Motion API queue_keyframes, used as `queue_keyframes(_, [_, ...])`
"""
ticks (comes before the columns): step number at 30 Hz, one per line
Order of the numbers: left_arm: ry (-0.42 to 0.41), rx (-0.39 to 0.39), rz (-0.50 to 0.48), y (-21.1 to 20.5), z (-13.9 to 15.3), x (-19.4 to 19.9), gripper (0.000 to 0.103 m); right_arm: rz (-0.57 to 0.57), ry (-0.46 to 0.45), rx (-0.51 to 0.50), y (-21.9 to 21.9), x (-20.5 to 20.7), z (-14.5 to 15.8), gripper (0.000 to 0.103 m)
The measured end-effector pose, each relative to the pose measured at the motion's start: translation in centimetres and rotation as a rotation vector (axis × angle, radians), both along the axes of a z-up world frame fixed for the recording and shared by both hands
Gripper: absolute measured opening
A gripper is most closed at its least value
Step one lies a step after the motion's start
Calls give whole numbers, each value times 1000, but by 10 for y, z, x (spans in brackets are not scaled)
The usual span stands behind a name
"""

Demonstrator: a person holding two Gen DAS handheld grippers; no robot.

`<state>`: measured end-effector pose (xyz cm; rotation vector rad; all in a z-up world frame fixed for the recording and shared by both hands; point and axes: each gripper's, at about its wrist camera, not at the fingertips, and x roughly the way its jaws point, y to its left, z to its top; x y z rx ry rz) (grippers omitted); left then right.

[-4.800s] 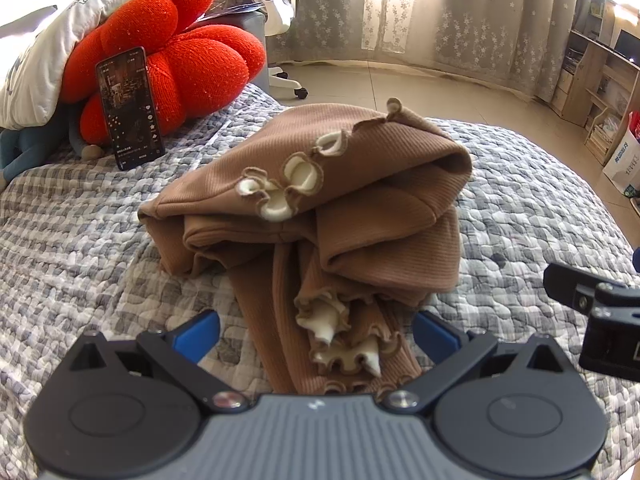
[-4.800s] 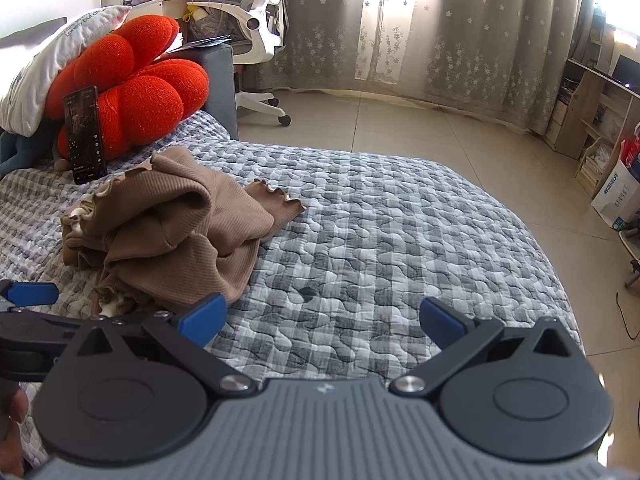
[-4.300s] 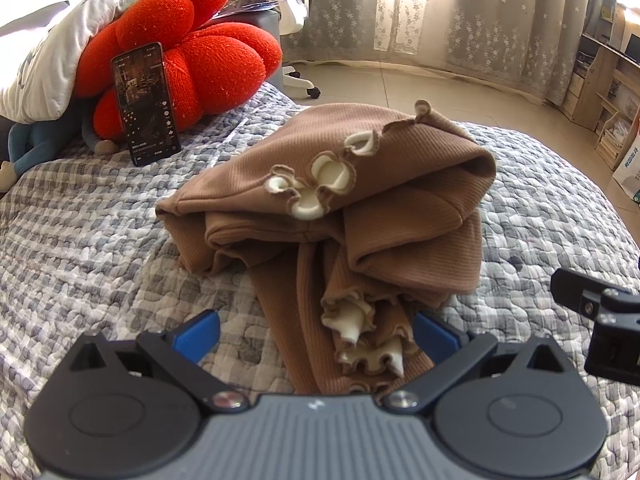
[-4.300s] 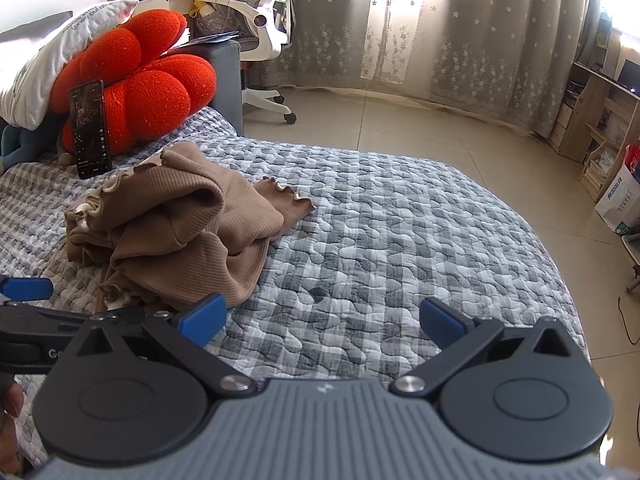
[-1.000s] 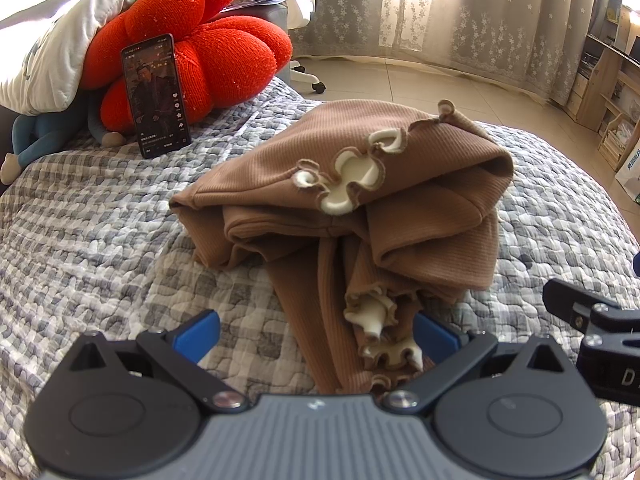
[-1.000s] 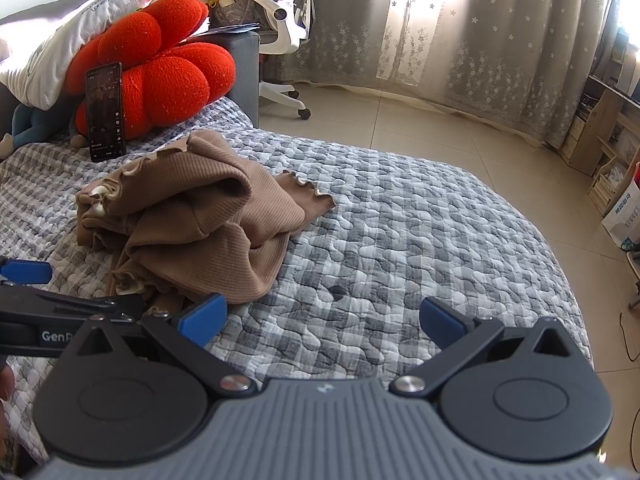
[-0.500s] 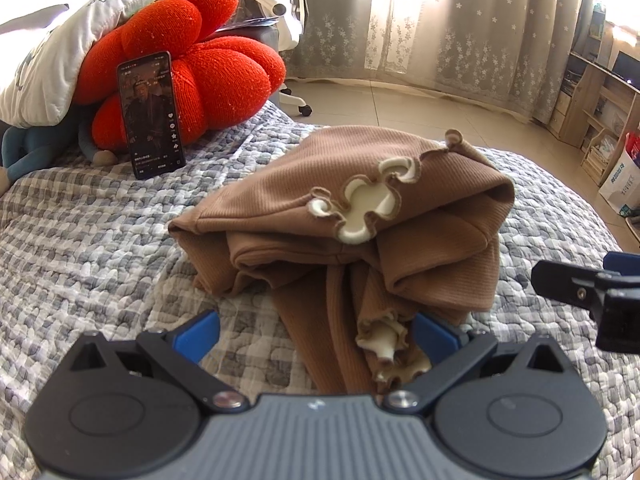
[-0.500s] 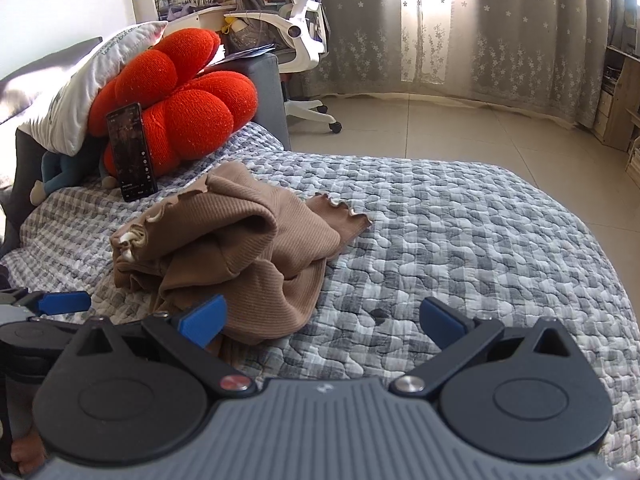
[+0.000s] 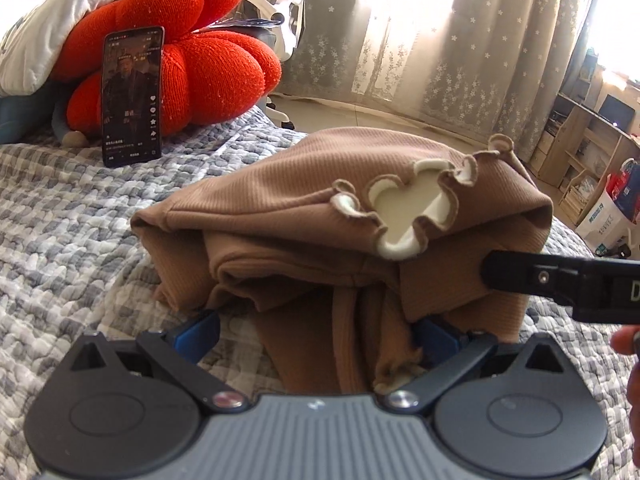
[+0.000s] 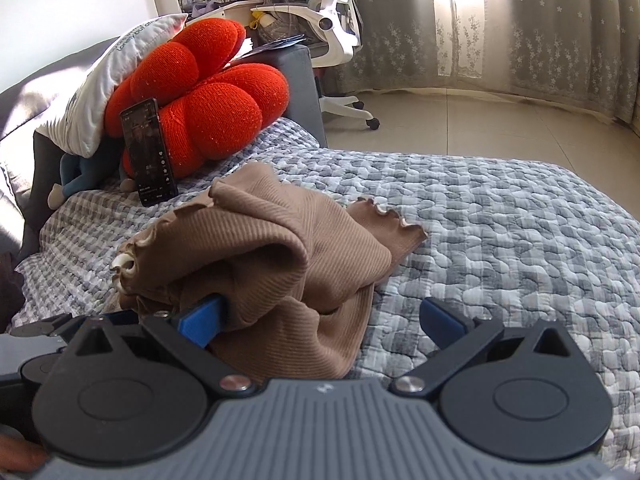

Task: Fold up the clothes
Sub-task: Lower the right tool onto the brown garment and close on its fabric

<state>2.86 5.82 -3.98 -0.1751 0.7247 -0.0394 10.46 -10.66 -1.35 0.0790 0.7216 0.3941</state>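
Crumpled brown ribbed garment with ruffled cream-lined edges (image 9: 320, 240) sits bunched on the grey checked quilted bedspread (image 10: 520, 240). My left gripper (image 9: 316, 330) is spread wide, fabric lying between its blue pads. My right gripper (image 10: 320, 320) is spread too, left pad touching the pile. Black phone (image 9: 132, 96) leans on the red petal-shaped cushion (image 9: 208, 64) behind.

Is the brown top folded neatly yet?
No. The brown top lies bunched in a lumpy heap on the quilt, frilly edges sticking out.
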Motion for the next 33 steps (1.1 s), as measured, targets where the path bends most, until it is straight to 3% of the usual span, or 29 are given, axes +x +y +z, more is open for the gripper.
queue_keyframes(9, [15, -31, -43, 5, -9, 8, 103, 41, 54, 135, -12, 18, -22, 103])
queue_keyframes(18, [-7, -65, -48, 16, 7, -6, 103, 53, 155, 213, -26, 23, -29, 102])
queue_keyframes(20, [-12, -73, -49, 19, 11, -9, 103, 71, 156, 237, -28, 20, -25, 89])
queue_keyframes(24, [-23, -89, -50, 24, 18, -15, 102, 119, 110, 285, -29, 7, -12, 41])
queue_keyframes(28, [-80, -141, -35, 32, 29, -23, 102, 147, 55, 273, -24, -6, -2, 31])
queue_keyframes(33, [-127, -268, -11, 46, 35, -29, 102, 192, 62, 303, -24, -11, 2, 29])
